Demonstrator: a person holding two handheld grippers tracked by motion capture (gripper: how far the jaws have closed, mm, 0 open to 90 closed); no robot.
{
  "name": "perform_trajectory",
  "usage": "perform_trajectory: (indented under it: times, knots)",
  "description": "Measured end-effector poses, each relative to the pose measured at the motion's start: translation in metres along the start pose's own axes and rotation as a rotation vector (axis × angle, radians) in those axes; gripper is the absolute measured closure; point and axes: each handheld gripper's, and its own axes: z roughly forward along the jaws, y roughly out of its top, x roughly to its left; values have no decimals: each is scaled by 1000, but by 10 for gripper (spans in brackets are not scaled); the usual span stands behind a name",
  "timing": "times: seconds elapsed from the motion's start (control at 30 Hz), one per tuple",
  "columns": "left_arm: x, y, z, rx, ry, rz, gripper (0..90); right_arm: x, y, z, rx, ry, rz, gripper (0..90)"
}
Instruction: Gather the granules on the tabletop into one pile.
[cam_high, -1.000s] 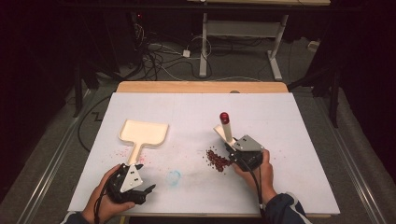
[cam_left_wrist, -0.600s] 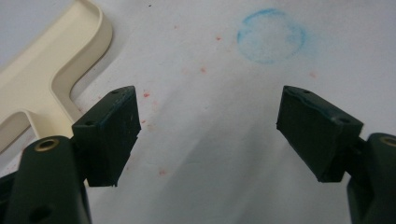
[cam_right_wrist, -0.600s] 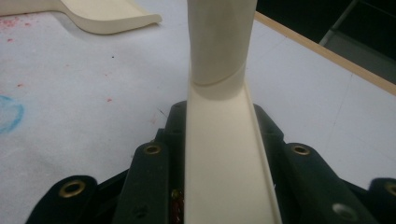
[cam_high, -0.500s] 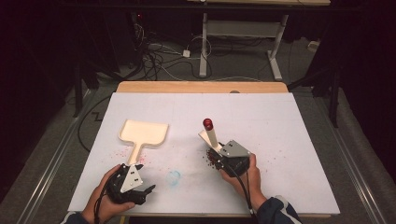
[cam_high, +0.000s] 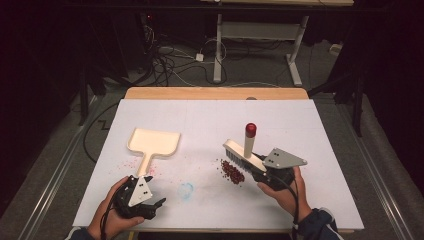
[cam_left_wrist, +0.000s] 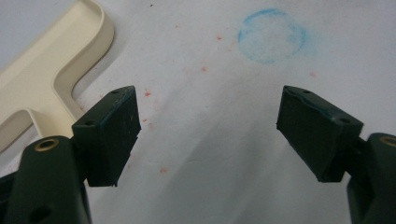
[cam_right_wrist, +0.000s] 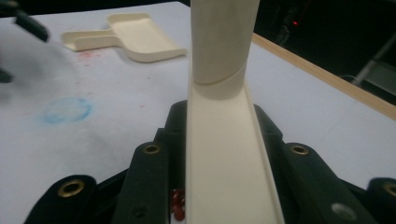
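Note:
A cream brush (cam_high: 239, 153) with an upright red-tipped handle (cam_high: 250, 131) hangs tilted just above the white table (cam_high: 300, 125). My right gripper (cam_high: 259, 169) is shut on its cream back (cam_right_wrist: 224, 168), the jaws pressed to both sides. A small pile of red beans (cam_high: 232, 172) lies under the bristles, with a few beans (cam_right_wrist: 178, 204) showing below the jaws. A cream dustpan (cam_high: 153, 142) rests at the left, handle toward me. My left gripper (cam_high: 158, 204) sits low at the near left, open with nothing between its pads (cam_left_wrist: 112, 135), beside the dustpan handle (cam_left_wrist: 44, 88).
A blue chalk ring (cam_high: 186, 190) marks the table between the hands, and it shows too as a blue ring (cam_left_wrist: 272, 35) ahead of the left jaws. Red specks (cam_high: 131, 163) dot the sheet by the dustpan handle. A wooden strip (cam_high: 215, 93) edges the far side, with cables and desk legs beyond.
The right gripper carried the brush left over the bean pile, then back to the right and a little higher. The left gripper stayed put.

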Motion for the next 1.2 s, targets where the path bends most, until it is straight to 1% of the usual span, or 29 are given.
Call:
perform_trajectory:
  times: [0.03, 0.13, 0.2, 0.27, 0.33, 0.37, 0.43, 0.47, 0.5, 0.57, 0.6, 0.67, 0.77, 0.83, 0.93, 1.1, 1.17, 1.2]
  knots:
    - [0, 0, 0, 2, 0, 1, 205, 0, -2, -7, -11, 25, -15, 675]
    - [0, 0, 1, 6, -1, 0, 205, 1, -9, -21, -40, 172, -60, 674]
    - [0, 0, 2, 11, -3, 4, 205, 2, -13, -27, -60, 315, -106, 673]
    - [-1, 1, 3, 12, -4, 5, 205, 5, -18, -25, -57, 388, -151, 673]
    - [-1, 2, 4, 14, -5, 7, 205, 7, -22, -19, -51, 451, -165, 673]
    - [-1, 2, 4, 15, -6, 8, 205, 8, -25, -12, -36, 481, -175, 673]
    - [-1, 2, 5, 18, -11, 11, 205, 9, -29, 0, -16, 502, -186, 672]
    - [-1, 2, 6, 22, -19, 5, 205, 9, -30, 5, -4, 518, -192, 673]
    - [-1, 2, 7, 23, -15, 13, 205, 8, -31, 11, -3, 533, -196, 674]
    - [-1, 2, 8, 30, -24, 9, 205, 5, -31, 20, -12, 559, -190, 675]
    - [-1, 2, 8, 29, -20, 14, 205, 2, -30, 25, -17, 563, -192, 674]
    - [-1, 1, 9, 34, -27, 9, 205, -5, -27, 34, -20, 562, -197, 675]
    - [-2, 1, 9, 34, -29, 11, 205, -15, -26, 47, -33, 568, -169, 673]
    - [-2, 1, 9, 34, -29, 9, 205, -19, -25, 55, -37, 572, -152, 670]
    - [-2, 0, 9, 36, -33, 6, 205, -23, -22, 61, -39, 570, -147, 669]
    - [-2, 0, 10, 38, -37, 11, 205, -24, -18, 67, -53, 545, -144, 673]
    - [-2, 1, 10, 37, -36, 12, 205, -25, -16, 67, -69, 551, -123, 673]
    - [-2, 1, 10, 36, -37, 11, 205, -25, -16, 66, -72, 549, -120, 673]
